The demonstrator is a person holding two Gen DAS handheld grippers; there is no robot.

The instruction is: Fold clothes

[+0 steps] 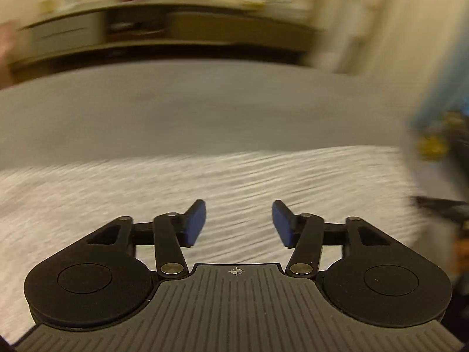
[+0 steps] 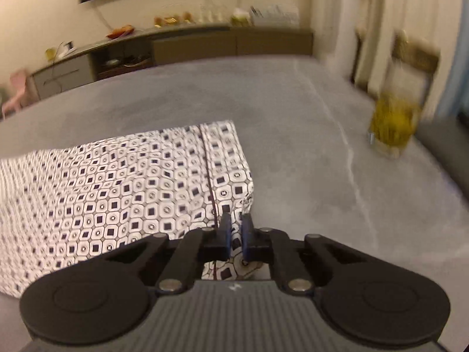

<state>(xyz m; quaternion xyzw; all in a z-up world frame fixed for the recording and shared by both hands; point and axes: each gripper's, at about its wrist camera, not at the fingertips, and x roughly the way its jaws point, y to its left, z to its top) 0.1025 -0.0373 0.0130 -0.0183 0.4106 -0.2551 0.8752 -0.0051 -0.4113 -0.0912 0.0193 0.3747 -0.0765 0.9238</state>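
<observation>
A white garment with a black square pattern (image 2: 123, 193) lies spread on a grey table (image 2: 293, 135). My right gripper (image 2: 236, 231) is shut on the garment's near right edge, cloth pinched between its blue pads. In the left wrist view the same garment (image 1: 234, 182) is a blurred white sheet below my left gripper (image 1: 239, 223), which is open and empty just above the cloth.
A yellow-green object (image 2: 392, 129) stands on the table at the far right, beside a chair (image 2: 416, 55). A long dark sideboard (image 2: 176, 47) with small items runs along the back wall. The left wrist view is motion-blurred.
</observation>
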